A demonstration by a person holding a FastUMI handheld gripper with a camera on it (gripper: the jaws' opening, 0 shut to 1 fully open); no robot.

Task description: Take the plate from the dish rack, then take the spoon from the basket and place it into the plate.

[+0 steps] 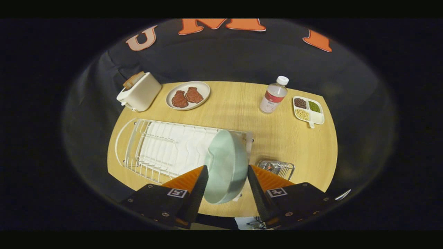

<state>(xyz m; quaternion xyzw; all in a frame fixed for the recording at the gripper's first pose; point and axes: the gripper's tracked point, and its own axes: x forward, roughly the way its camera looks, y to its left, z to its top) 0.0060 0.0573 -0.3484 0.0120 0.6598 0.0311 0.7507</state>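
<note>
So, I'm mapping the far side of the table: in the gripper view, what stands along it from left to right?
Toaster → plate of meat → bottle → divided snack tray. Nearer, the open gripper straddles the green plate.
</note>
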